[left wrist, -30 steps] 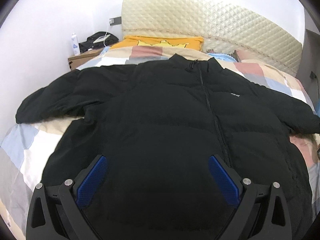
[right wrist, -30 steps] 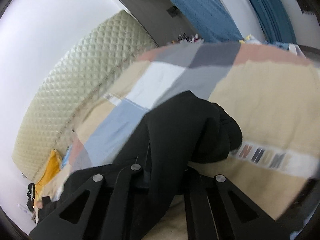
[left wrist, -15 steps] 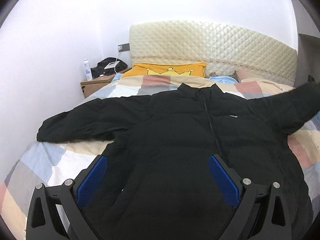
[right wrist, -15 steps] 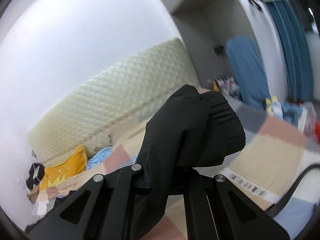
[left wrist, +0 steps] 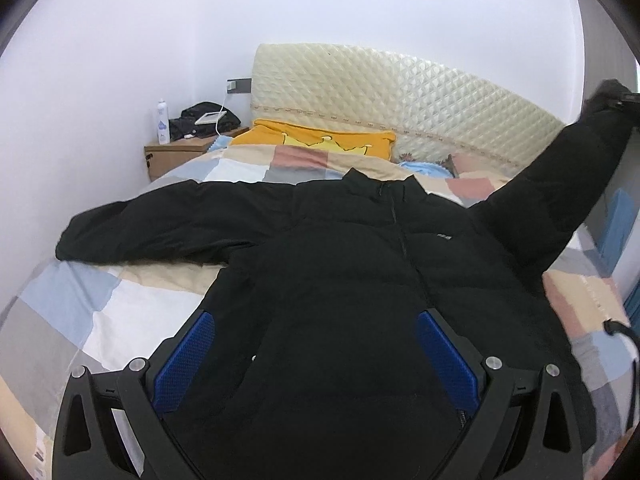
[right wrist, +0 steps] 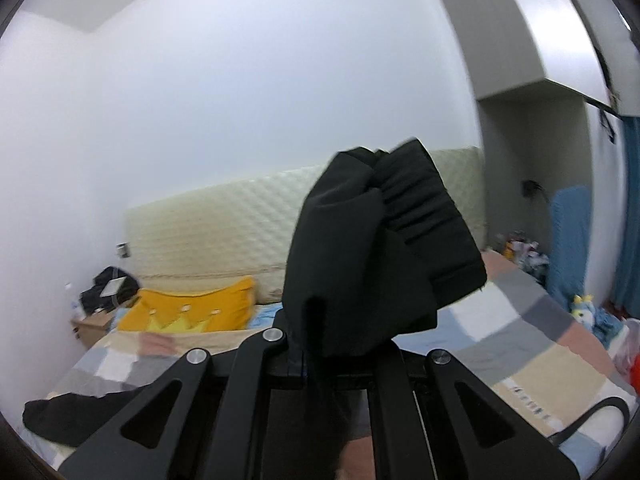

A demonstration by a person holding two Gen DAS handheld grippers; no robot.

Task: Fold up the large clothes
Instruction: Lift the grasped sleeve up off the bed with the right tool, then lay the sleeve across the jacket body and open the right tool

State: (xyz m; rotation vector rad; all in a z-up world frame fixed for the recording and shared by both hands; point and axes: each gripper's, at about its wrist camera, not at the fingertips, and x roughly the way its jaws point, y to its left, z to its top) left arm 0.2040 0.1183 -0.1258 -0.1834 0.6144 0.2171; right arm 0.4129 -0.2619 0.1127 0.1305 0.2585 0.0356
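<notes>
Left wrist view: a black puffer jacket [left wrist: 344,280] lies front-up on the bed [left wrist: 80,304], collar toward the quilted headboard [left wrist: 400,96], one sleeve stretched flat toward the bed's left edge. The other sleeve [left wrist: 560,184] is lifted off the bed's right side, rising to the picture's upper right. The left tongs [left wrist: 316,356] hang over the jacket's lower front with their blue pads wide apart and nothing between them. Right wrist view: the right tongs [right wrist: 308,360] are clamped on the sleeve's cuff [right wrist: 384,256], which bunches above the jaws, in the air above the patchwork quilt [right wrist: 532,344]. A yellow pillow [right wrist: 188,312] rests against the headboard.
</notes>
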